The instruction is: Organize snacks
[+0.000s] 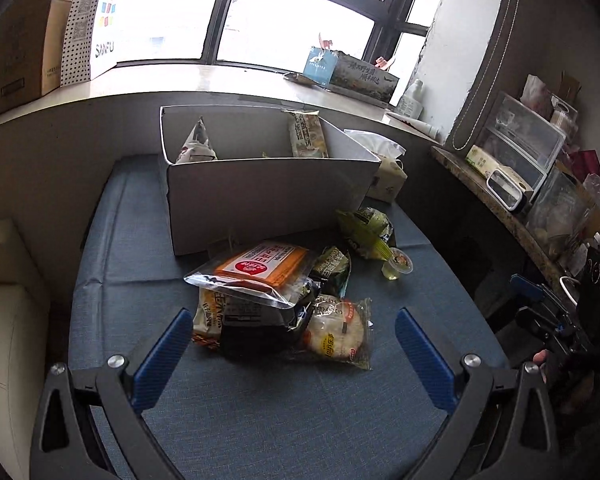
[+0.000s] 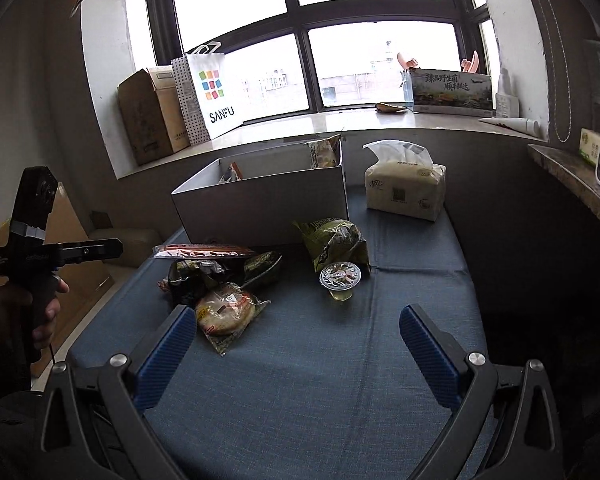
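Snacks in crinkly plastic wrappers [image 1: 268,292] lie heaped on the blue cloth tabletop [image 2: 320,380] just ahead of the empty, wide-open left gripper [image 1: 294,354], left of the equally open right gripper [image 2: 296,352], short of the white cardboard box [image 1: 268,196] already holding two packets. Overlapping slick bags could slip or drag neighbours off when one is pinched, and the clear jelly cup [image 2: 340,280] may tip. Legible writing: only "SANFU" on the white paper shopping bag [image 2: 216,96]; wrapper print is too blurred.

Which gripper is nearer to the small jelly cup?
Right. The jelly cup lies just ahead of the open right gripper, while the left gripper faces the snack pile, the cup farther off to its right.
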{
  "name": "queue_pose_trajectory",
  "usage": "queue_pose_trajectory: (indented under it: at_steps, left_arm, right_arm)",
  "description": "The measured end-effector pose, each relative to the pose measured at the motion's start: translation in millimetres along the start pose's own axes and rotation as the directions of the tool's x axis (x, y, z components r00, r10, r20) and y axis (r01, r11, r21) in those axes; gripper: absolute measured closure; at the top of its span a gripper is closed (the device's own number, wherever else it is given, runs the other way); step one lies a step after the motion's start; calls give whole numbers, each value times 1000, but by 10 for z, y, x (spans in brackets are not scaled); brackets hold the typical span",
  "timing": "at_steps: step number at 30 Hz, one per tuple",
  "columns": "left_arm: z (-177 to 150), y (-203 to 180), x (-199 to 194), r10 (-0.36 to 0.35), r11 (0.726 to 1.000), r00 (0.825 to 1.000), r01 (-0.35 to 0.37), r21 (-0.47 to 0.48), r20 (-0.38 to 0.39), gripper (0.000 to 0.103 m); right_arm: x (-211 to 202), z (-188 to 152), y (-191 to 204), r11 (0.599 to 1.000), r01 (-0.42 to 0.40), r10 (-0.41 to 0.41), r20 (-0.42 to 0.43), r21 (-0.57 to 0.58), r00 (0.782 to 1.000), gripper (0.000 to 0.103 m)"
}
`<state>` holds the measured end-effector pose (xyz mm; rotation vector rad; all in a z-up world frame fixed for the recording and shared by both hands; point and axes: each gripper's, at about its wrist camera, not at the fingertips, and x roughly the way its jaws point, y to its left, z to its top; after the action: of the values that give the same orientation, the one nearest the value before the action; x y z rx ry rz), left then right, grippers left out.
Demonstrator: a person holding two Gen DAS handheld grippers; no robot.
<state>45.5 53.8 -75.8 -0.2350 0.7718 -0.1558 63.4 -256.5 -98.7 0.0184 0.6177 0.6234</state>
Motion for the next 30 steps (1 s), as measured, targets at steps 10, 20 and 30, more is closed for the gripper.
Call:
queue_pose_trajectory:
  at_steps: [10, 20, 30]
  left_arm:
    - [364, 133, 639, -4, 995, 981, 24, 98, -195, 0]
    - [504, -31, 1506, 122, 938, 885, 46, 344, -450, 2]
    - [449, 102, 1105, -32, 973, 925, 116, 200, -379, 42]
  right_arm:
    - [127, -88, 48, 1000, -8, 9, -39, 10, 999, 0]
    - [183, -151, 32, 1000, 8, -7, -63, 17, 998, 0]
    - [223, -201, -54, 998, 18, -13, -82, 61, 997, 0]
